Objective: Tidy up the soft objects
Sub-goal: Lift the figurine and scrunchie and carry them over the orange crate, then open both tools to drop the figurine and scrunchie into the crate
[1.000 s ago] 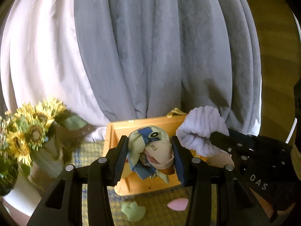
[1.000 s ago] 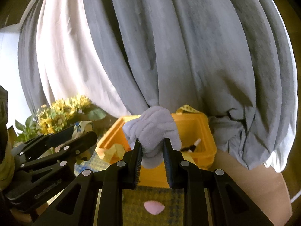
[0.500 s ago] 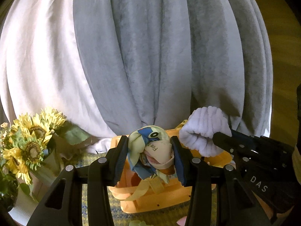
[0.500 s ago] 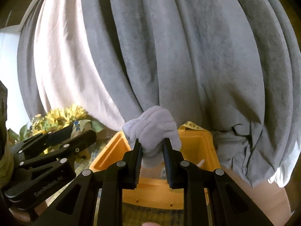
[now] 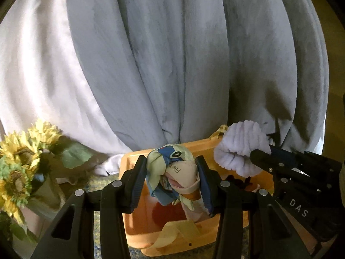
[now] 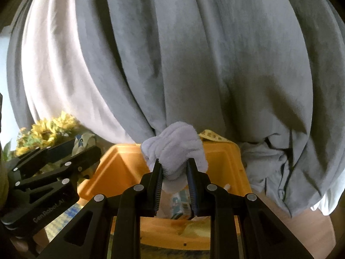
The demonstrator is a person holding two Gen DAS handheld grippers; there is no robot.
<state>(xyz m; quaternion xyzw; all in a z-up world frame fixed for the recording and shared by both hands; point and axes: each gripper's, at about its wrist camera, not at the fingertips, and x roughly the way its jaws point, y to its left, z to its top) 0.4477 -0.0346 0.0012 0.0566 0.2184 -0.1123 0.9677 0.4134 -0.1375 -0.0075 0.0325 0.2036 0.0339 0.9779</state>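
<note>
Printed cloth bundle [image 5: 172, 172] sits pinched between the left gripper's [image 5: 171, 181] fingers, above the orange bin [image 5: 146, 222]. At three o'clock, the lilac fluffy cloth [image 6: 174, 151] is clamped in the right gripper [image 6: 173, 179] over the same bin. Both look light, limp and compressible; mid-bundle grips suit them.
</note>
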